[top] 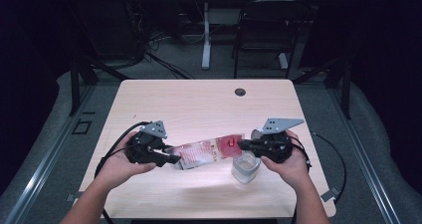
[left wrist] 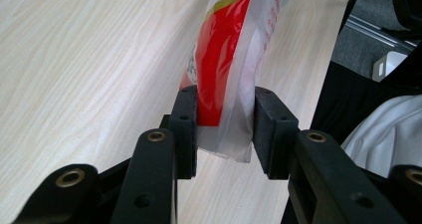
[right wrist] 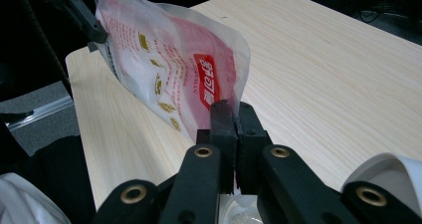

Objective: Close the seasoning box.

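A clear plastic bag (top: pixel 209 153) with red and gold print hangs stretched between my two grippers, just above the table (top: pixel 199 104). My left gripper (top: pixel 174 159) is shut on the bag's left end. In the left gripper view the pads (left wrist: pixel 186 124) squeeze the bag (left wrist: pixel 224 59) from both sides, my left gripper (left wrist: pixel 224 129) shut on it. My right gripper (top: pixel 242 144) is shut on the bag's right end, over a clear cup (top: pixel 245 167) on the table. In the right gripper view my right gripper (right wrist: pixel 234 114) pinches the bag's (right wrist: pixel 169 69) edge flat.
A round cable hole (top: pixel 240 91) lies near the table's far edge. A black chair (top: pixel 263 30) and a white desk leg (top: pixel 205 35) are on the floor beyond the table. Cables trail off both grippers toward the table's sides.
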A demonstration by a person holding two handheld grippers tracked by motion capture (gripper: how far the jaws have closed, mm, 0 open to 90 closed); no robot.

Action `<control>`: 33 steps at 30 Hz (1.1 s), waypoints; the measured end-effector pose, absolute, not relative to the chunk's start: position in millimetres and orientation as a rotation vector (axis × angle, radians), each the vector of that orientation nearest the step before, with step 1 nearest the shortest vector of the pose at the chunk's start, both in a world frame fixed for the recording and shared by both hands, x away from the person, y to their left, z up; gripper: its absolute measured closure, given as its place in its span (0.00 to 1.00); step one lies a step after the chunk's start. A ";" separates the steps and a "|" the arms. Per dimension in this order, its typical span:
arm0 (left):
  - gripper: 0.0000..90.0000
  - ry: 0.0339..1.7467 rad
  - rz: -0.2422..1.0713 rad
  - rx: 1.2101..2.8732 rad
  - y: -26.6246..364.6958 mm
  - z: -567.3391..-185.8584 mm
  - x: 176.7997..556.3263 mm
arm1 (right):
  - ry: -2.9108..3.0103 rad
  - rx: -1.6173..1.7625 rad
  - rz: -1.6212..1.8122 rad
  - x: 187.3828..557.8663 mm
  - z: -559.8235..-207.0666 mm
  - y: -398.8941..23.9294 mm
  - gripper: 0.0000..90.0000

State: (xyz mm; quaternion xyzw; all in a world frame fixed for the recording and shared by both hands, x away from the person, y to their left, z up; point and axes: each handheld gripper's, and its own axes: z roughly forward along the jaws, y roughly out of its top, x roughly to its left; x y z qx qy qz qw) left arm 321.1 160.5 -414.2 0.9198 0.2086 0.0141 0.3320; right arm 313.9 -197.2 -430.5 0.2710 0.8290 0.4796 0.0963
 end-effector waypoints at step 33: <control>0.74 0.532 0.047 2.413 155.3 -400.9 325.7 | 2.449 0.818 1.423 316.7 -433.7 -201.8 0.98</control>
